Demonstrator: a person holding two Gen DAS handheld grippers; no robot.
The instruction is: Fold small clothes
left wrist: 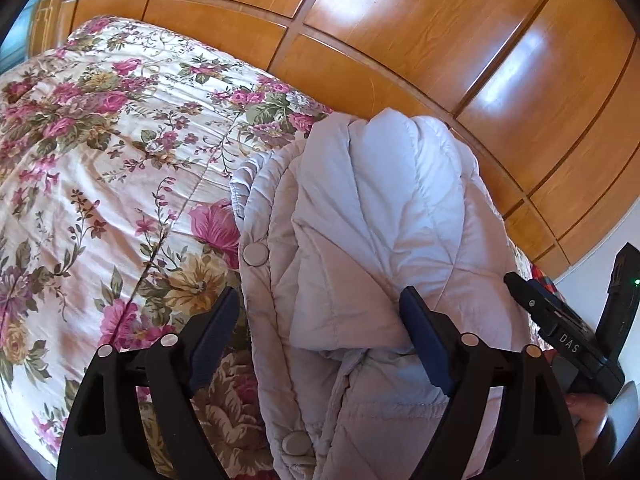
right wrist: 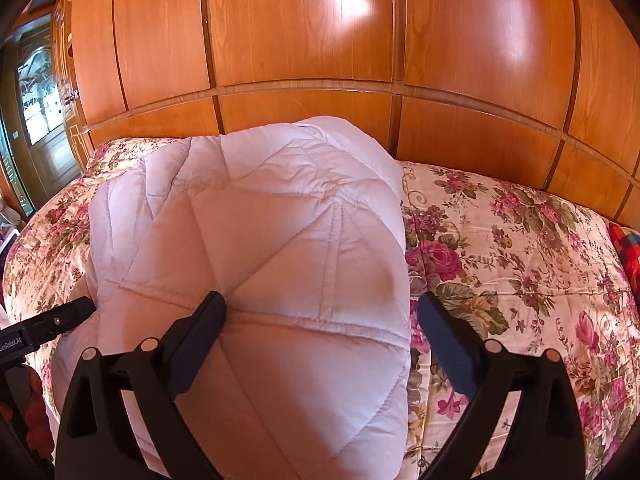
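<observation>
A pale lilac quilted jacket (left wrist: 372, 208) lies folded on the floral bedspread (left wrist: 100, 168); two round snap buttons (left wrist: 256, 254) show along its left edge. My left gripper (left wrist: 319, 294) stands open over the jacket's near part, with a folded flap between its fingers and neither pad pressing on it. In the right wrist view the jacket (right wrist: 256, 232) fills the middle. My right gripper (right wrist: 322, 300) is open wide above the jacket's right edge, holding nothing. The other gripper shows at each view's margin: the right one (left wrist: 560, 332) and the left one (right wrist: 52, 324).
Glossy wooden wardrobe panels (right wrist: 304, 32) rise right behind the bed. A red plaid cloth (right wrist: 628, 256) lies at the bed's far right. A door with a glass pane (right wrist: 36, 104) stands at the left. Bedspread (right wrist: 520, 248) lies bare to the jacket's right.
</observation>
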